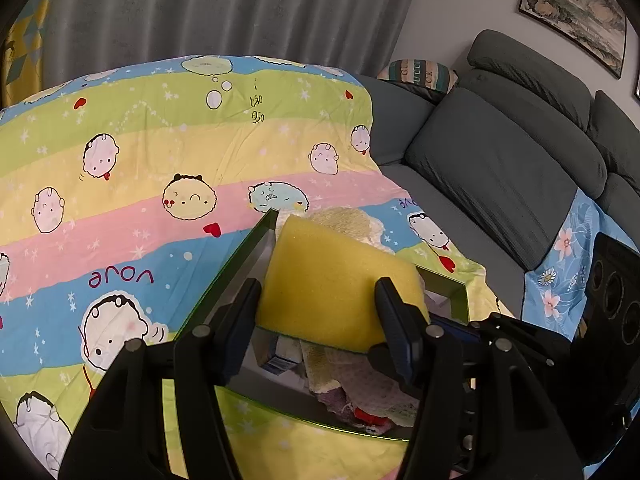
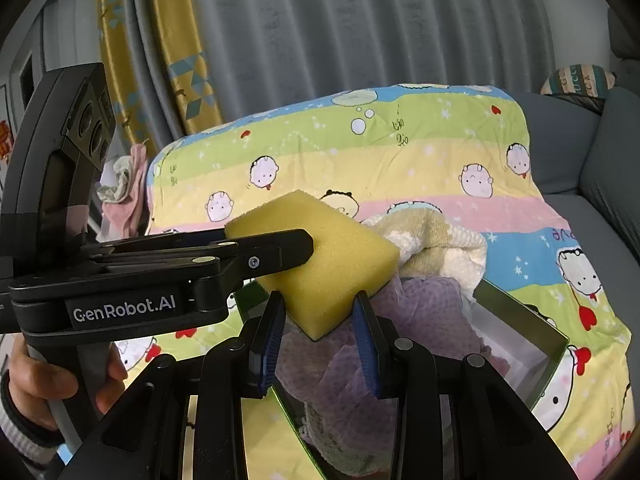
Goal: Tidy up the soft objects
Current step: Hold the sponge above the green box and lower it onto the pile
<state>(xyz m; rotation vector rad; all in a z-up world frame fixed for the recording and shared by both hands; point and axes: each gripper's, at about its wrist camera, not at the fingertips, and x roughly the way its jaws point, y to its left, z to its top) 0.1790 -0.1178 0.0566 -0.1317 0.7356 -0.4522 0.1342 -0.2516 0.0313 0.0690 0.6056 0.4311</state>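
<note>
A yellow sponge is clamped between the fingers of my left gripper above a green-rimmed box of soft cloths. In the right wrist view the same sponge hangs over the box, with the left gripper's fingers pinching it from the left. My right gripper straddles the sponge's lower corner with its jaws spread, the blue pads at or near its sides. A purple cloth and a cream towel fill the box.
The box sits on a cartoon-print quilt draped over a grey sofa. Grey curtains hang behind. A floral blue cloth lies on the sofa seat. Pink and white clothes hang at the left.
</note>
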